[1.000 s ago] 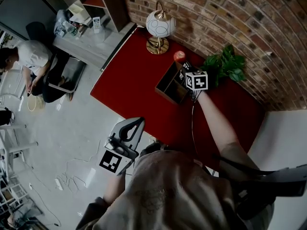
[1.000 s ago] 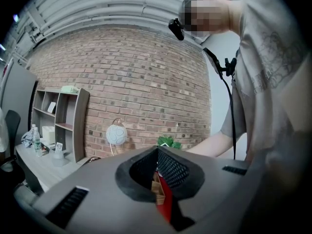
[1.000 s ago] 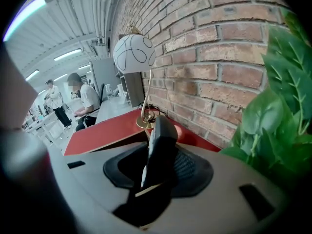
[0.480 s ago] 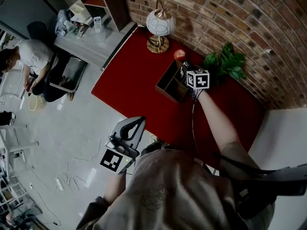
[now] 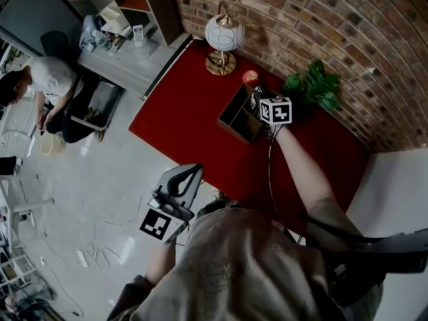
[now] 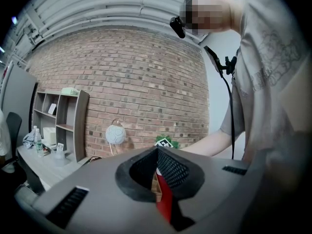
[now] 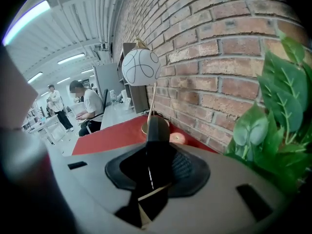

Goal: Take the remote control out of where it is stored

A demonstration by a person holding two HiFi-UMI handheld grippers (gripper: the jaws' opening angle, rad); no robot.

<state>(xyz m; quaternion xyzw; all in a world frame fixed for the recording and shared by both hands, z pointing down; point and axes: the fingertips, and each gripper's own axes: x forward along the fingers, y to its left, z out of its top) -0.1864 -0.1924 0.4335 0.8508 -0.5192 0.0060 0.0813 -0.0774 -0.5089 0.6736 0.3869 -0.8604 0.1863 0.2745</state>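
Your right gripper (image 7: 156, 152) had its pads pinched on the remote control (image 7: 157, 128), a slim dark bar that stood upright between them. Its top poked above the jaws, and its lower end was in the wooden box (image 5: 235, 117) on the red table (image 5: 194, 119). In the head view the box sat at about 1 o'clock from you, with the apple (image 5: 250, 77) just beside it at its 12 o'clock, the lamp (image 5: 223, 33) farther off at 11 and the plant (image 5: 314, 89) at 2.

Your left gripper (image 6: 157, 152) hung off the table's near edge at about 7 o'clock from the box, with its fingers pressed together on nothing.

The remote looked like a light, stiff plastic shell, probably smooth along its long sides, so it could pivot or slide in a loose pinch. The hold across the narrow width near the upper end seemed sound (how much of the length was still in the box could not be seen). A straight upward lift probably suited it best, since a tilted pull might have caught its lower end on the box wall and dragged the box along.
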